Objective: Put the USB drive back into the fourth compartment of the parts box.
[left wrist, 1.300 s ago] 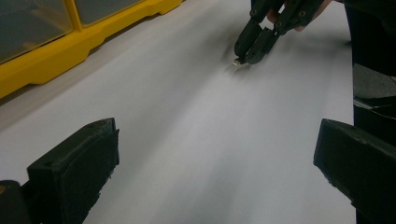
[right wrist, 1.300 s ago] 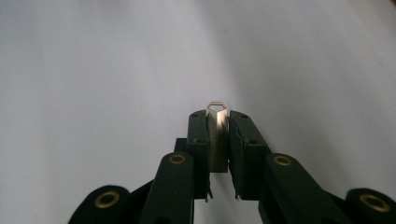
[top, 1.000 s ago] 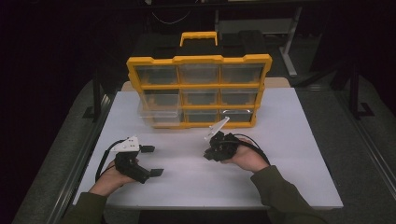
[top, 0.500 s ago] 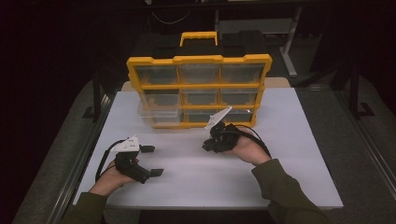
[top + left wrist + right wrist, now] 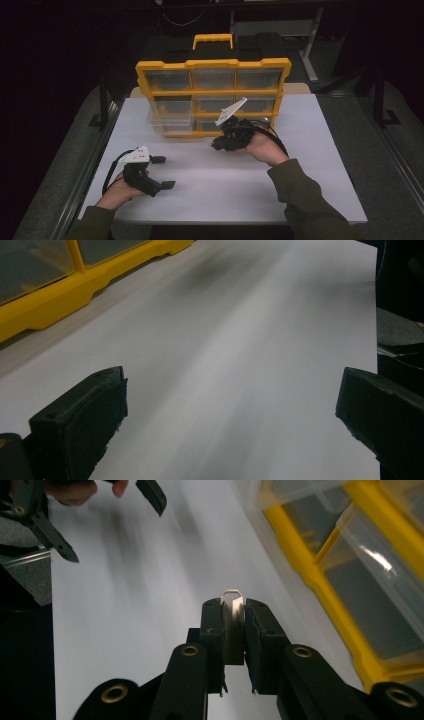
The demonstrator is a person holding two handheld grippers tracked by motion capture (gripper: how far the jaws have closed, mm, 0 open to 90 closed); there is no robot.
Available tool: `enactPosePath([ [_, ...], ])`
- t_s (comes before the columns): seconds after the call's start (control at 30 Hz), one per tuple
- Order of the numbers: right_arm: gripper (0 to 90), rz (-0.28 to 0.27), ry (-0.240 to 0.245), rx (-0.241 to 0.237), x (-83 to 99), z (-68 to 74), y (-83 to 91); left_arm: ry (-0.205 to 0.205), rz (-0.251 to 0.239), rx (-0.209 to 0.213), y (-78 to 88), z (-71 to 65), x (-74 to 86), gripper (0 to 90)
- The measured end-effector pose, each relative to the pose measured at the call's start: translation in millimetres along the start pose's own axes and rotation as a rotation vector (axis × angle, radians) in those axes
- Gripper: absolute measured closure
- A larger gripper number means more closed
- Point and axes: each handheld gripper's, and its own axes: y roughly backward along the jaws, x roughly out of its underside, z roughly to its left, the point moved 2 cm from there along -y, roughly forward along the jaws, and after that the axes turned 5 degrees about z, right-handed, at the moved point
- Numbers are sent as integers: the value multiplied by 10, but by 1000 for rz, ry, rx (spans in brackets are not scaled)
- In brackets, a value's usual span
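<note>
Left gripper (image 5: 162,172) rests low on the white table (image 5: 310,200), jaws wide apart, nothing between them. Right gripper (image 5: 220,145), raised in front of the yellow drawer cabinet (image 5: 212,65), is clamped on a small flat metal piece (image 5: 233,625). One clear drawer (image 5: 171,122) at lower left stands pulled out. Judged step: carrying the piece to a drawer. Next: line up over the drawer, then release.

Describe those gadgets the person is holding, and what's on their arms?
Each hand grasps a black hand-held gripper: the left gripper and right gripper both end in two blocky black jaws. The jaw arms carry brass-coloured rivets. A pale three-cornered plate sits on top of each, and a black cable loops from the body. The person wears olive-green sleeves.
</note>
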Motion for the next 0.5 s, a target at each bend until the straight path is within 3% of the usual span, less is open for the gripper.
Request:
enactPosePath([
  [0.5, 779, -49, 18, 15, -413, -69, 309, 8, -6, 6, -11, -8, -9, 0],
])
